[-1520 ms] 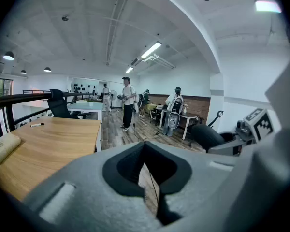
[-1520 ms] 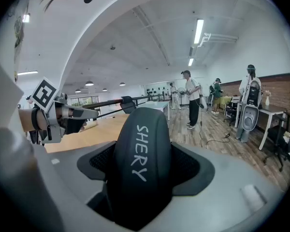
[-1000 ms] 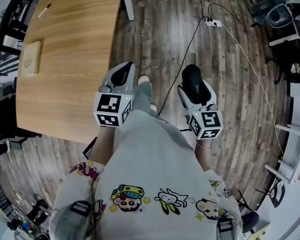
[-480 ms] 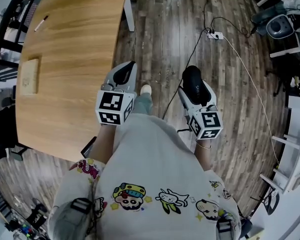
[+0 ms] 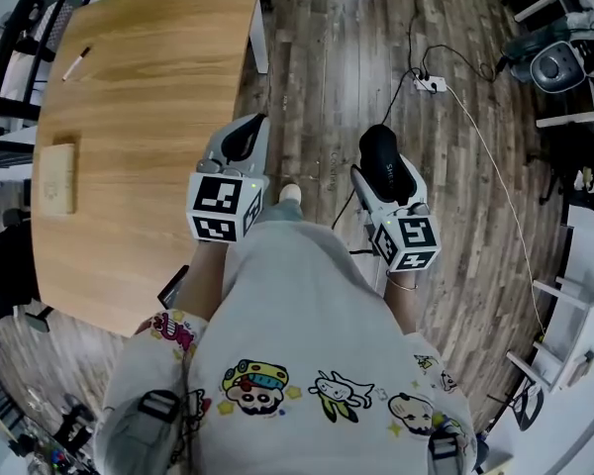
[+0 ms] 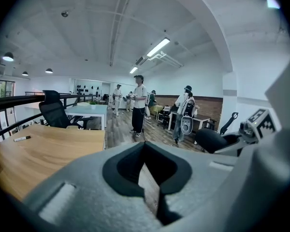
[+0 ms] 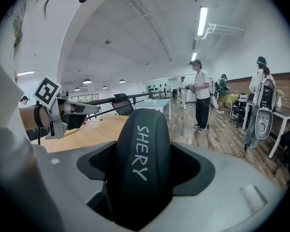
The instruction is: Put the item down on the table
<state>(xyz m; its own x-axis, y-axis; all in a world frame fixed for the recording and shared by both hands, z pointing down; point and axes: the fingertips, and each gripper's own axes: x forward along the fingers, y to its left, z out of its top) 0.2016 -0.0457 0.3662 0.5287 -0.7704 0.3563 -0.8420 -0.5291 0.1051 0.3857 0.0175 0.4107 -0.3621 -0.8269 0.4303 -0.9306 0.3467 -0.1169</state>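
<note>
head view: the right gripper [image 5: 384, 181] carries a black case [image 5: 380, 158] above the wood floor, well apart from the table [image 5: 148, 87] to its left. the left gripper [image 5: 240, 139] sits by the table's edge. left gripper view: its jaws are drawn together with nothing between them, only floor showing through the notch. right gripper view: the jaws stand wide, clamped on the case's flanks, and the white "shery" lettering reads in full only here. judgement: a rigid moulded shell, light, smooth and liable to slip, best held across the mid-length flanks. only the head view shows the gap left to the table.
</note>
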